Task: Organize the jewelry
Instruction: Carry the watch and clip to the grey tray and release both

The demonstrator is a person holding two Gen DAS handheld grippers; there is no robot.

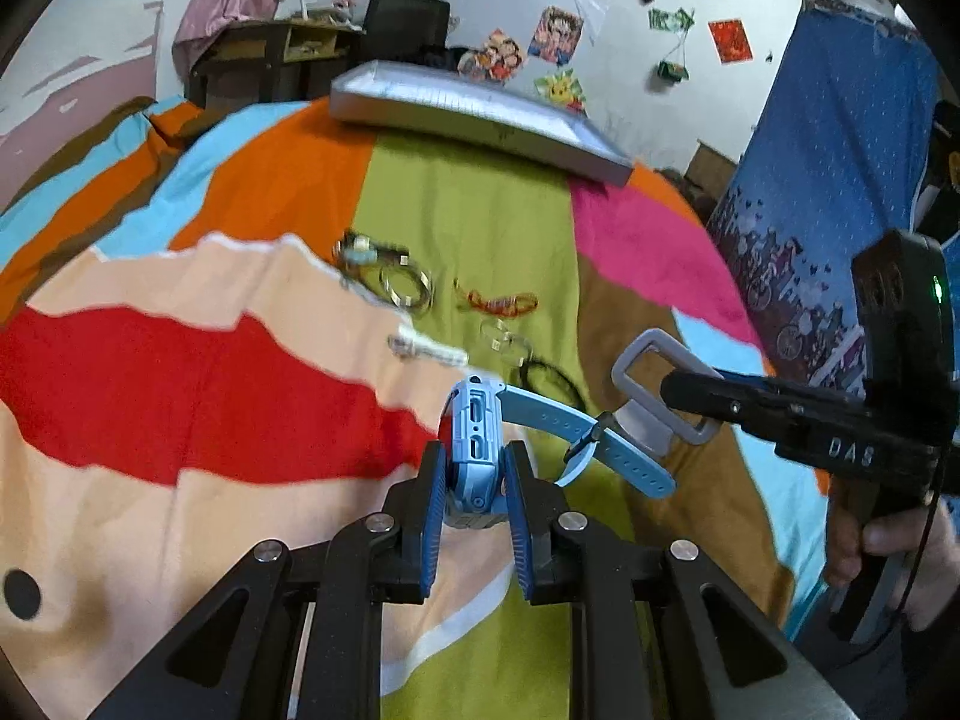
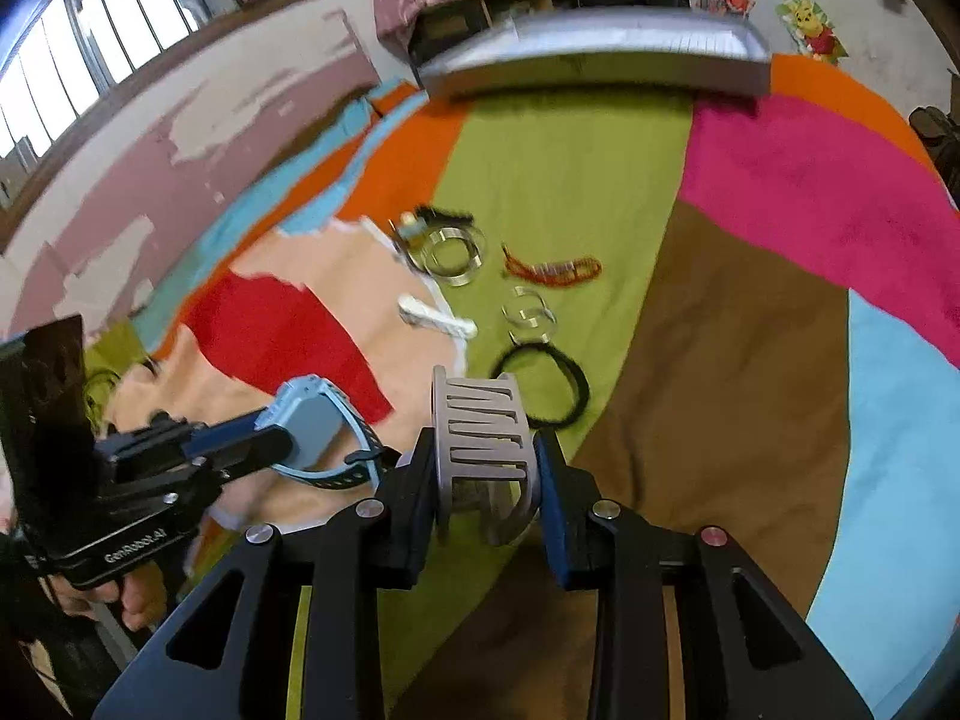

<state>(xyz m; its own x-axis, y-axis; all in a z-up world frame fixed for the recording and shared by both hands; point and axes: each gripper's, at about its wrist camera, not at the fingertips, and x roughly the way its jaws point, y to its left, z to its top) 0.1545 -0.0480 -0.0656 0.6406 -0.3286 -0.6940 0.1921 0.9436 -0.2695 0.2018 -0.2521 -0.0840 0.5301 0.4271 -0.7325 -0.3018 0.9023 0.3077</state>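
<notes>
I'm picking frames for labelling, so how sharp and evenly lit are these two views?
Left wrist view: the blue watch in the left claw is crisp, while the bangles and the far grey tray smear with motion blur; fisheye bends the bedspread. Right wrist view: the grey cuff is sharp, the barred window blows out, and the corners vignette.

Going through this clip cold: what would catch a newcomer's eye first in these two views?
First the two held pieces: the left gripper is clamped on a light blue watch, and beside it the right gripper grips a grey hair claw. Next, the loud multicoloured bedspread, with small jewelry scattered on its green stripe: silver bangles, a red-orange bracelet and a black band. At the far edge lies a grey tray.
</notes>
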